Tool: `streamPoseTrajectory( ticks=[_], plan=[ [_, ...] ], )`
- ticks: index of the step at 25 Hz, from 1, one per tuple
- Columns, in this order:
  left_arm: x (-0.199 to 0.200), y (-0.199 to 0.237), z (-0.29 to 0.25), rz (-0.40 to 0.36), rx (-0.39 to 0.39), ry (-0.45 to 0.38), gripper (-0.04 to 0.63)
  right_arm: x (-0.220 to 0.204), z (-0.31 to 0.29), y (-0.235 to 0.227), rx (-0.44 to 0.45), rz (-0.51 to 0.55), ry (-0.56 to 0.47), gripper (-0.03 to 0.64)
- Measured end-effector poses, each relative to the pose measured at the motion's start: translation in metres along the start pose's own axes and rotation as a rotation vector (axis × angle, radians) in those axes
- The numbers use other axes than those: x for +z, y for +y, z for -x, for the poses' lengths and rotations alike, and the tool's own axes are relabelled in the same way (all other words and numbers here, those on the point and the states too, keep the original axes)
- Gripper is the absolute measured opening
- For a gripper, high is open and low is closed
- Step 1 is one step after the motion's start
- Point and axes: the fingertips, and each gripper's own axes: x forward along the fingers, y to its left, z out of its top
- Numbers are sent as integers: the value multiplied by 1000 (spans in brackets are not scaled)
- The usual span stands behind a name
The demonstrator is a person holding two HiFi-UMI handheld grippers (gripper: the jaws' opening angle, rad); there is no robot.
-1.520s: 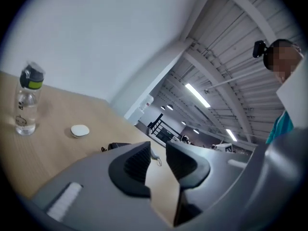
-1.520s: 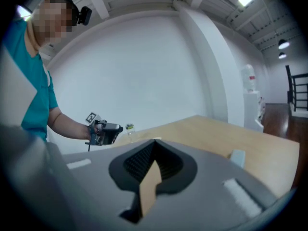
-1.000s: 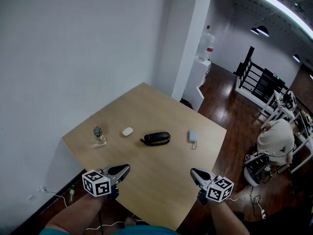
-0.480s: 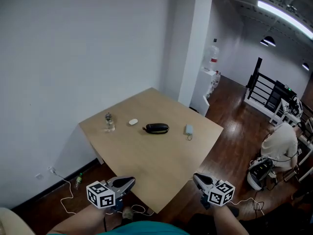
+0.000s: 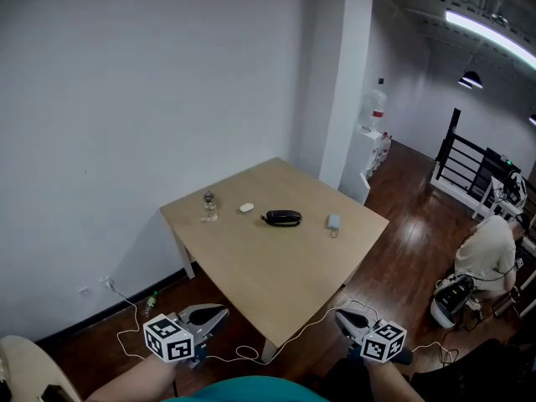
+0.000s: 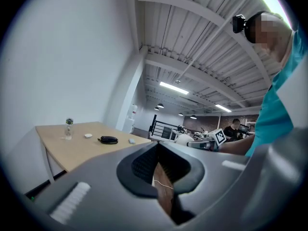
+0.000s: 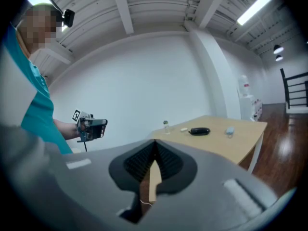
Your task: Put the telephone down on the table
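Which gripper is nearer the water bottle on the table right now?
Left. The left gripper hangs short of the table, roughly in line with the water bottle; the right gripper is about as far short but well off to the bottle's right.

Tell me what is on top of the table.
On the table: a bottle, a small white disc, a black telephone and a small grey device with a cord. Nothing hides the top; finer detail is too small to tell.
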Motion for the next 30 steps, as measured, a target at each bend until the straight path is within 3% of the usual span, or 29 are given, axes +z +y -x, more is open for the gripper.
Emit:
streamPoseTrajectory(
  ticks=[4,9,15,22,30],
  plan=[
    [-2,4,39,11,-30,-5,6,1,-5,35,-37,-6,-13,3],
    [-34,10,97,29,-84,49,6,-23,-13,105,-74,0,20,3],
    [-44,1,138,56,-111,46,6,-47,-21,175,-35,19,76,3],
    [-49,-54,140,35,-81,4,6,-47,38,176,-27,-15,8,3],
    [-81,-133,116,69,-34,-9,6,-78,105,178,63,-48,7,3]
  ],
)
